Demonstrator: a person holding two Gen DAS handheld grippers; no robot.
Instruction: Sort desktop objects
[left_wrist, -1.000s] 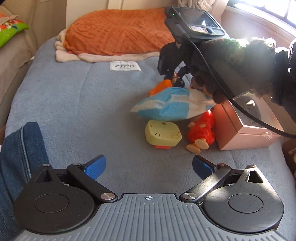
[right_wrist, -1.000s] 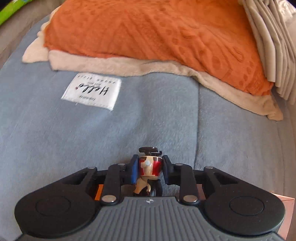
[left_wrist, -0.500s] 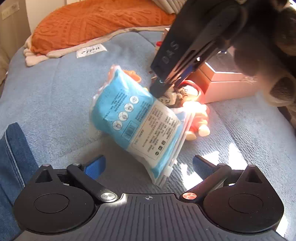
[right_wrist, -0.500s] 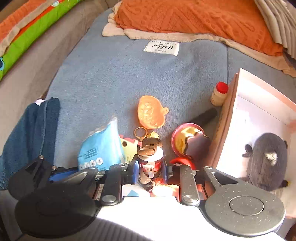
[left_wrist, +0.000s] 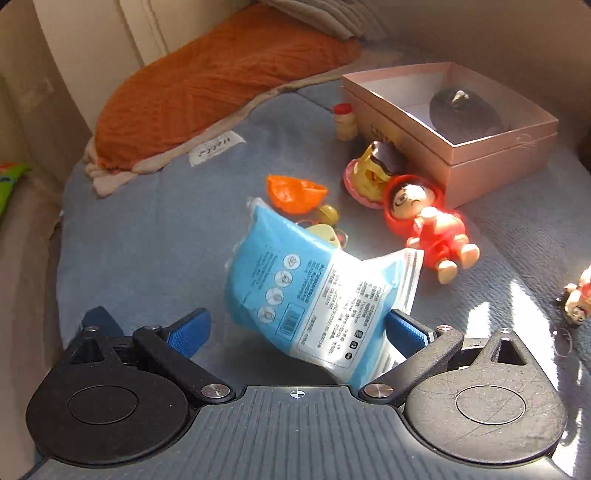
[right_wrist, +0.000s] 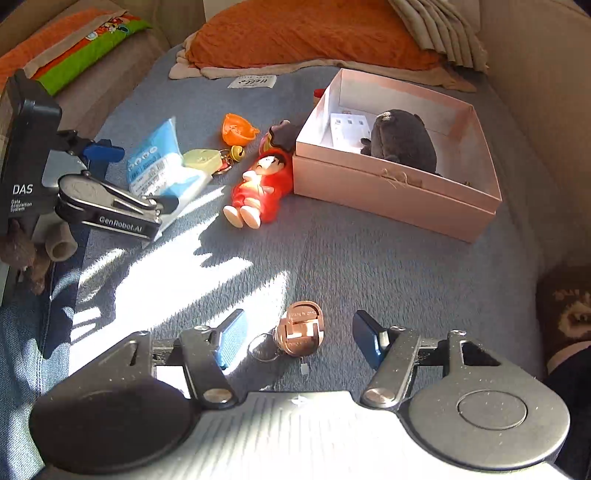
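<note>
I am looking down my right gripper, whose blue-padded jaws have just been opening and are standing apart, released, with a small copper-coloured figurine keychain lying loose between them on the grey-blue fleece blanket, touching neither pad. Ahead of it a broad stretch of blanket is lying bare, partly in sun, giving me room up to the pink cardboard box, which is sitting open-topped toward the right with a dark grey plush toy and a white card inside. The near wall of the box is running at a slant across the view, and a red-suited plastic doll is lying on its back just beside its left corner. I am holding my left gripper over the flat blue-and-white plastic packet; its jaws are standing wide, and the packet's lower edge is overlapping the right blue pad while the left pad is well clear of it, so nothing is clenched, though I cannot tell whether that edge is touching the right pad. Beyond the packet an orange pumpkin-shaped shell, a pale yellow keychain piece with a small bell and a pink-rimmed round toy are crowding the gap toward the box, with a small red-capped bottle standing at the box's far corner. The folded orange knitted throw is edging the far end of the blanket.
</note>
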